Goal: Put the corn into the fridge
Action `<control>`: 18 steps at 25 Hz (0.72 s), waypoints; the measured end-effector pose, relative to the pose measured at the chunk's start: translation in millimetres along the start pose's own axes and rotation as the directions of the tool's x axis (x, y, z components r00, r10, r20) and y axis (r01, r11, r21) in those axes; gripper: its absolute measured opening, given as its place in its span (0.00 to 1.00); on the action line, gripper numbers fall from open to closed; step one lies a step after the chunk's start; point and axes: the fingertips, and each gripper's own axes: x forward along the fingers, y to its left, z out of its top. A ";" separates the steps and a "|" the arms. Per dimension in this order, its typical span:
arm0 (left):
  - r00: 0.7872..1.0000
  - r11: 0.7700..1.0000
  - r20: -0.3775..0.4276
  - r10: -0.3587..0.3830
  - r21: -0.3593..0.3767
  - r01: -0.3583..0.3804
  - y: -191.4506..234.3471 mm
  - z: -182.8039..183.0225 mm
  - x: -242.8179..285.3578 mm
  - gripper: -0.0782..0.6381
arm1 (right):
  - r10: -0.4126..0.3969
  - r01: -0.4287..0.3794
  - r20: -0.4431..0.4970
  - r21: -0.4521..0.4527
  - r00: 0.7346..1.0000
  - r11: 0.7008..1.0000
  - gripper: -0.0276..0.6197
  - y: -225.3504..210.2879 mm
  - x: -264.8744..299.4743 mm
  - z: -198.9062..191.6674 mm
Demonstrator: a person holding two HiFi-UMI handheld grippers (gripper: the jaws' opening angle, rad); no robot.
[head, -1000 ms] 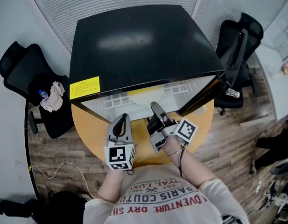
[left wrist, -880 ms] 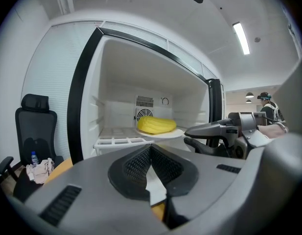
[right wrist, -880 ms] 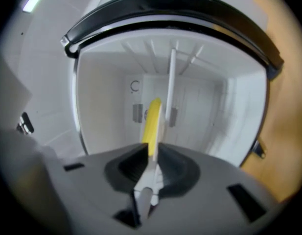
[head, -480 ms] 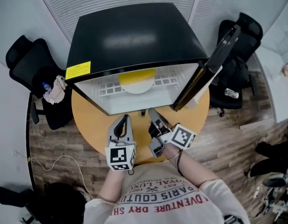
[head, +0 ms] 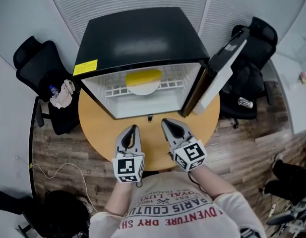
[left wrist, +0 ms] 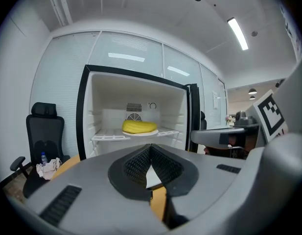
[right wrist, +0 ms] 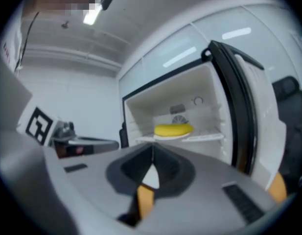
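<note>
The yellow corn (head: pixel 143 76) (left wrist: pixel 139 126) (right wrist: pixel 174 129) lies on a white plate (head: pixel 144 88) on the wire shelf inside the black mini fridge (head: pixel 143 38). The fridge door (head: pixel 218 69) stands swung open to the right. Both grippers hover over the round wooden table (head: pixel 95 128) in front of the fridge opening, side by side. My left gripper (head: pixel 129 130) is shut with nothing in it. My right gripper (head: pixel 171 124) is also shut and empty, pointing at the fridge.
Black office chairs stand at the left (head: pixel 41 68) and right (head: pixel 254 48) of the table. A crumpled cloth and a bottle (head: pixel 60 92) rest on the left chair. A white cable (head: pixel 58 175) trails over the wooden floor.
The fridge door has swung wide open to the right. My right gripper has drawn back from the door edge and turned to face the fridge. The corn on its plate is now in plain sight.
</note>
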 end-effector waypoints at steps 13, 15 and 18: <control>0.999 0.999 0.043 -0.021 0.030 0.020 -7.1 9.4 -16.8 0.15 | 0.033 -0.010 0.102 -0.223 0.994 0.975 0.09 25.7 -17.7 24.2; 0.999 0.999 0.044 -0.017 0.034 0.015 -5.4 10.1 -18.5 0.15 | 0.041 -0.017 0.105 -0.225 0.994 0.974 0.09 30.2 -16.8 26.6; 0.999 0.999 0.052 -0.011 0.035 0.009 -2.1 12.7 -19.8 0.15 | 0.050 -0.026 0.098 -0.226 0.994 0.974 0.09 36.0 -13.9 27.7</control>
